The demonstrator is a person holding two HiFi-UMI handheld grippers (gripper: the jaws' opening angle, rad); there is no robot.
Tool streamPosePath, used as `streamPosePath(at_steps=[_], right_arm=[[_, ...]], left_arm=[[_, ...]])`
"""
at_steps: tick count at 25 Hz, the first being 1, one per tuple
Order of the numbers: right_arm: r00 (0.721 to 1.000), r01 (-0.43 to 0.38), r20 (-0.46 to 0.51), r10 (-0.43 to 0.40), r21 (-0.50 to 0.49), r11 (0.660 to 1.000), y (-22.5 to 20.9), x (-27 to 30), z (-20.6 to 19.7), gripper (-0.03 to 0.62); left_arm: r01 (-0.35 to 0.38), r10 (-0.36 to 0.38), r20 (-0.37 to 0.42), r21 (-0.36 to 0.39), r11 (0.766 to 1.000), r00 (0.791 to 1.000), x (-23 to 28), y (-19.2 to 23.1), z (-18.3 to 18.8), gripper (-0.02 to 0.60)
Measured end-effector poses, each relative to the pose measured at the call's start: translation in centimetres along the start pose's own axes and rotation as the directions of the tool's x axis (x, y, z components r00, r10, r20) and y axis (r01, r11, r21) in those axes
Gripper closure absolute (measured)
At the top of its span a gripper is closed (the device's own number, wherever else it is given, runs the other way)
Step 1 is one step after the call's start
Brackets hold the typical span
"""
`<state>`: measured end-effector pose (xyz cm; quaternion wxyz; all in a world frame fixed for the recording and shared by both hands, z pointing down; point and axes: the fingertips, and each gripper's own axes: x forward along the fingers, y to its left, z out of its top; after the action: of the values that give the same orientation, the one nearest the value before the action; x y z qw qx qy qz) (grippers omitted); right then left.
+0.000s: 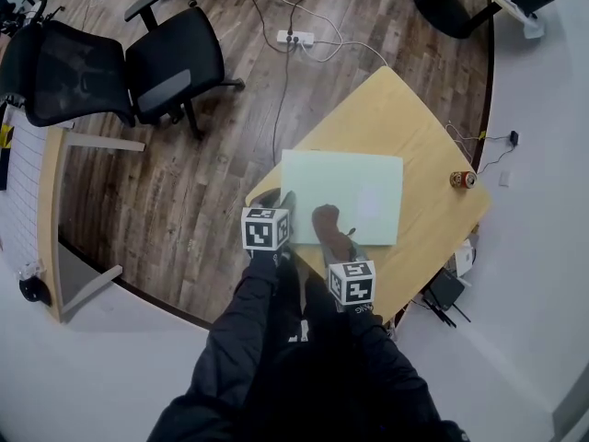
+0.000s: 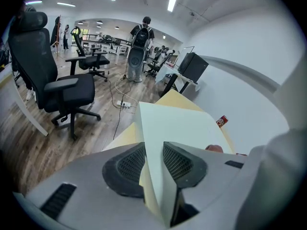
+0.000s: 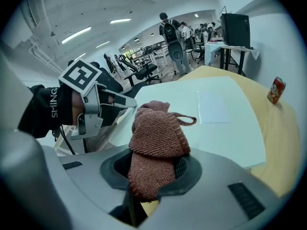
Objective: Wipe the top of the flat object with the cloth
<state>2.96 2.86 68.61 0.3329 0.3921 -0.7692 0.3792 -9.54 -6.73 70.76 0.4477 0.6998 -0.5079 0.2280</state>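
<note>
A pale green flat board [image 1: 354, 196] lies on the wooden table [image 1: 396, 113]. My left gripper [image 1: 280, 203] is shut on the board's near left edge. In the left gripper view the board [image 2: 177, 126] runs between the two pads of the left gripper [image 2: 153, 159]. My right gripper [image 1: 333, 238] is shut on a bunched brown cloth [image 1: 327, 219], which sits over the board's near edge. In the right gripper view the cloth [image 3: 156, 138] bulges up out of the right gripper [image 3: 156, 169], with the board [image 3: 216, 114] beyond it and the left gripper [image 3: 103, 102] at left.
A small red can [image 1: 463, 180] stands near the table's right edge, also the can [image 3: 276, 90] in the right gripper view. Black office chairs [image 1: 138, 63] and a power strip [image 1: 294, 37] with cables are on the wood floor. A person [image 2: 139, 42] stands far off.
</note>
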Motion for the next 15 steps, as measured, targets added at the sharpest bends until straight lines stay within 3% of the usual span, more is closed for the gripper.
streamPosePath(at_steps=[7,15], right_arm=[[1.000,-0.027,-0.012,0.027,0.006,1.000,1.1,-2.5,-1.3,0.477],[0.988,-0.041,0.147,0.051,-0.068,0.997,1.3,-2.7,7.4,0.477]], left_arm=[[0.008,-0.008,0.003,-0.005,1.000,1.000,-0.1,-0.2,-0.1,0.443],[0.054,-0.054,0.007,-0.011,0.998,0.999,-0.1,-0.1,0.0,0.445]])
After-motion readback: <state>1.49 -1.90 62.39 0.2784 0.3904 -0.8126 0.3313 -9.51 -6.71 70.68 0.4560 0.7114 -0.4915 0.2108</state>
